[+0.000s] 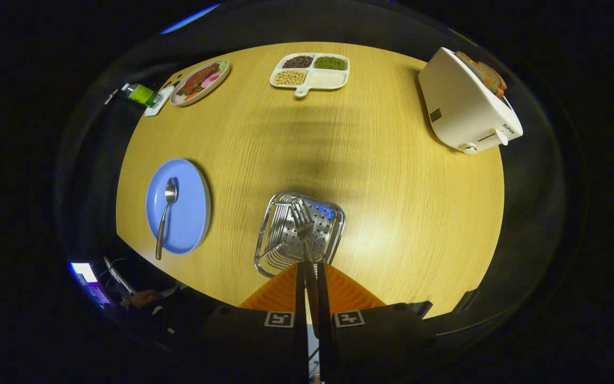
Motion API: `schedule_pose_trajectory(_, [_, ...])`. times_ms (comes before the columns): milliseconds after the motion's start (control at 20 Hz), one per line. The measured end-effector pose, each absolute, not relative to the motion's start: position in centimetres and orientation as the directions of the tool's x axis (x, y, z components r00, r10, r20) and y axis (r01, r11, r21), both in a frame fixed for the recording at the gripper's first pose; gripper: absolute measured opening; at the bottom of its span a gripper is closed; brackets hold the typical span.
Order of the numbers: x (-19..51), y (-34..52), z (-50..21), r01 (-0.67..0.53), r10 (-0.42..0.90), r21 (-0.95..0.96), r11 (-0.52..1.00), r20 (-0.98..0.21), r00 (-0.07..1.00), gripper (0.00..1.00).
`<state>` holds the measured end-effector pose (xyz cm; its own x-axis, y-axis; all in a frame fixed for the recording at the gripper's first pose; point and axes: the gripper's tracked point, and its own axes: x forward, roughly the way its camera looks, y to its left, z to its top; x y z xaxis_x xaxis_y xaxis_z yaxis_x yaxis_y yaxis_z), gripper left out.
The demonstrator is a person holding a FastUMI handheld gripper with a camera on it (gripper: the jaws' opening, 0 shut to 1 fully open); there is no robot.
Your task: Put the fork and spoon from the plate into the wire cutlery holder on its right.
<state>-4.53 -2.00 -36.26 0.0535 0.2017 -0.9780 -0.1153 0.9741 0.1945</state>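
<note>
With the fork (pixel 303 224) clamped by its handle between the two fingers (pixel 310 274) at bottom centre, its tines sit over the open top of the wire cutlery holder (pixel 269 234), just ahead of the tips. Spoon (pixel 166 213) lies on the blue plate (pixel 192 213), left of the holder on the wooden counter (pixel 381 176). Upper frame: divided dish (pixel 311 79) of beans at centre, oval food plate (pixel 200 81) at upper left, white toaster (pixel 464 109) with bread in its slots at upper right.
</note>
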Motion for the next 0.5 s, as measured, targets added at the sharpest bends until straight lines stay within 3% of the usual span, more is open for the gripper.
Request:
schedule_pose_trajectory(150, [-3.8, 0.3, -33.5, -0.111, 0.264, 0.250, 0.962, -0.953, 0.147, 0.14])
schedule_pose_trajectory(300, [-4.0, 4.9, -30.8, -0.118, 0.358, 0.340, 0.933, -0.911, 0.206, 0.26])
schedule_pose_trajectory(400, [-4.7, 8.5, -29.8, -0.130, 0.409, 0.389, 0.912, -0.886, 0.217, 0.46])
schedule_pose_trajectory(500, [-5.9, 12.5, -29.4, -0.153, 0.464, 0.440, 0.885, -0.862, 0.203, 0.49])
